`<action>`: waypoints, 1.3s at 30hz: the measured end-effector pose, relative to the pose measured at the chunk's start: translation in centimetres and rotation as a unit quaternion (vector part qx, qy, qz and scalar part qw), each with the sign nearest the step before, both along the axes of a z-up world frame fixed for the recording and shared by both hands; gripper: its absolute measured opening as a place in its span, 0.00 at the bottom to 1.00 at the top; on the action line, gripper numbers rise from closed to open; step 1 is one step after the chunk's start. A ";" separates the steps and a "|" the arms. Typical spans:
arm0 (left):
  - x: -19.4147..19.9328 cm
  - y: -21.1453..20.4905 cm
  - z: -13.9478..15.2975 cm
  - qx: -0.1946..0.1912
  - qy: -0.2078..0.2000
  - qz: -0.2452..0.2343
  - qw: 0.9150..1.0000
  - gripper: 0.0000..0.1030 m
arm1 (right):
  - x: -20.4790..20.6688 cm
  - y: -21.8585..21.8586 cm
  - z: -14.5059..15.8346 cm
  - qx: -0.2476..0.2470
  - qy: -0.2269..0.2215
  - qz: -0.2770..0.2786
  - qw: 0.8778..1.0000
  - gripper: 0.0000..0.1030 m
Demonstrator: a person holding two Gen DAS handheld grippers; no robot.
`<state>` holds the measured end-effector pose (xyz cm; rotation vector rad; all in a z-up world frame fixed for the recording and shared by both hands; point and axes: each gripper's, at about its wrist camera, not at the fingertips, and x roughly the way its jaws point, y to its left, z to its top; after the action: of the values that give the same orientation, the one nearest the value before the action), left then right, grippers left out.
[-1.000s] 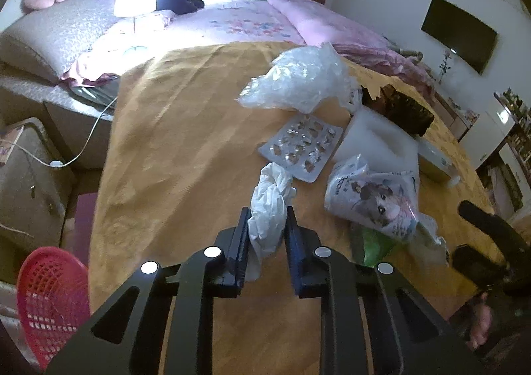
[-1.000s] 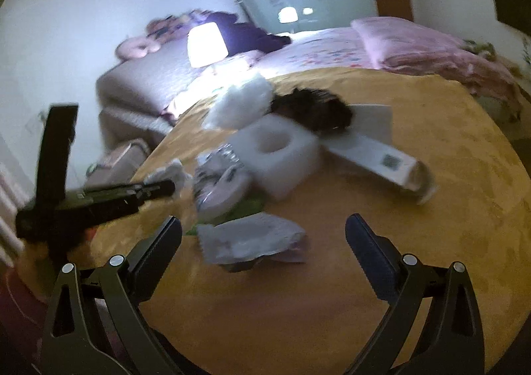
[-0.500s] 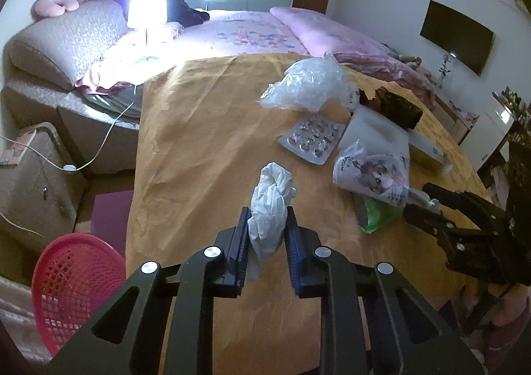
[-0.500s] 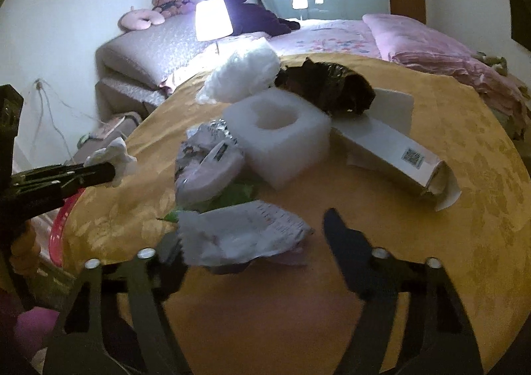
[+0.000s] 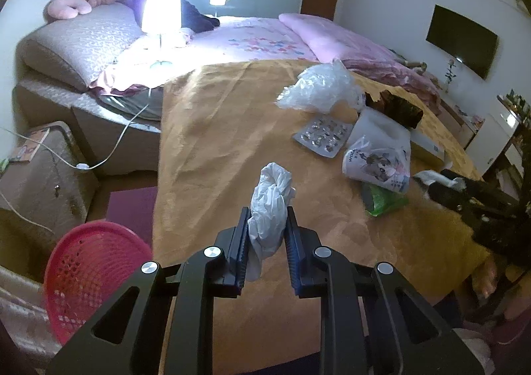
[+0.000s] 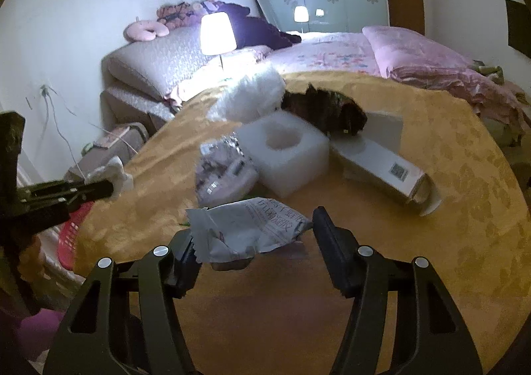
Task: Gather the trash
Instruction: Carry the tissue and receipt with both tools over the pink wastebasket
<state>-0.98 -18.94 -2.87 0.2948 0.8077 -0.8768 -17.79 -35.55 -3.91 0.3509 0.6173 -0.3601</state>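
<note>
My left gripper (image 5: 267,232) is shut on a crumpled white tissue (image 5: 270,205) and holds it above the near left part of the yellow-clothed table (image 5: 215,142). It also shows in the right wrist view (image 6: 113,184). A red mesh basket (image 5: 89,278) stands on the floor at the lower left. My right gripper (image 6: 254,242) is open, its fingers on either side of a crumpled white printed wrapper (image 6: 249,230) that lies on the table.
On the table lie a clear plastic bag (image 5: 318,86), a blister pack (image 5: 323,137), a printed pouch (image 5: 378,162), a green scrap (image 5: 381,202), a white foam block (image 6: 285,152), a white carton (image 6: 378,169) and a dark crumpled bag (image 6: 325,109). A bed and lit lamp (image 5: 161,9) stand behind.
My left gripper has lifted and drawn back toward the table's left edge with the tissue. My right gripper has moved forward around the white wrapper and its jaws have narrowed.
</note>
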 end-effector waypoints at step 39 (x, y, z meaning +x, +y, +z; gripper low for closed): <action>5.8 17.8 0.0 0.032 -0.007 0.273 0.961 0.19 | 16.0 16.2 2.4 -0.016 0.021 0.239 0.971 0.58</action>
<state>4.84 -1.18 -2.83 0.1213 0.8482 -0.3296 -1.76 -19.39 -1.49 0.1537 0.7143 0.0859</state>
